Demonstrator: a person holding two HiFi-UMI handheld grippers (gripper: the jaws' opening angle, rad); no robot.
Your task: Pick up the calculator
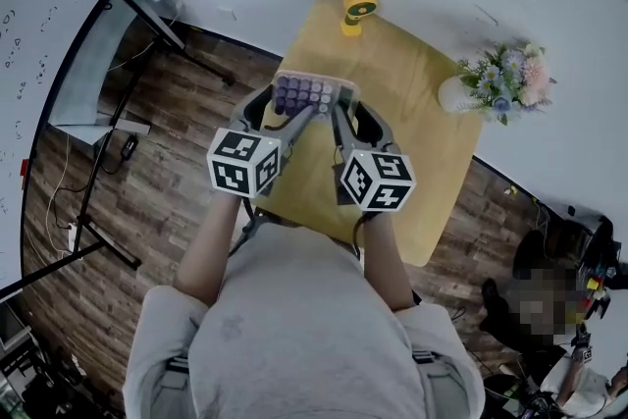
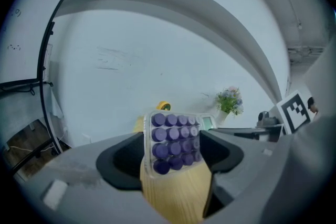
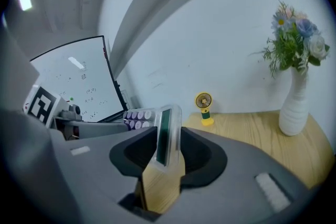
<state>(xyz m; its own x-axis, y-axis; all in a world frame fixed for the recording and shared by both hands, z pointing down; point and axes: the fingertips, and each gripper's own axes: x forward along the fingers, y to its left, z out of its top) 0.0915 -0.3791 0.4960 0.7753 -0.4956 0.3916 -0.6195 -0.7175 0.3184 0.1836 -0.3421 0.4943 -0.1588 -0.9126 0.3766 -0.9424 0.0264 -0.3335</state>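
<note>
The calculator (image 1: 310, 95), clear-cased with purple round keys, is held up off the yellow table (image 1: 422, 162) between both grippers. My left gripper (image 1: 287, 118) is shut on its keypad end, and the keys (image 2: 175, 140) fill the gap between that gripper's (image 2: 173, 150) jaws. My right gripper (image 1: 340, 118) is shut on the display end. In the right gripper view the calculator (image 3: 167, 131) stands on edge between the jaws of this gripper (image 3: 167, 147), with the green display facing left. In the left gripper view the right gripper's marker cube (image 2: 295, 109) shows at the right.
A small yellow fan (image 1: 358, 12) stands at the table's far edge, and a white vase of flowers (image 1: 500, 83) at its right side. A whiteboard on a black stand (image 1: 108, 64) is at the left over wooden floor. Equipment sits at the lower right.
</note>
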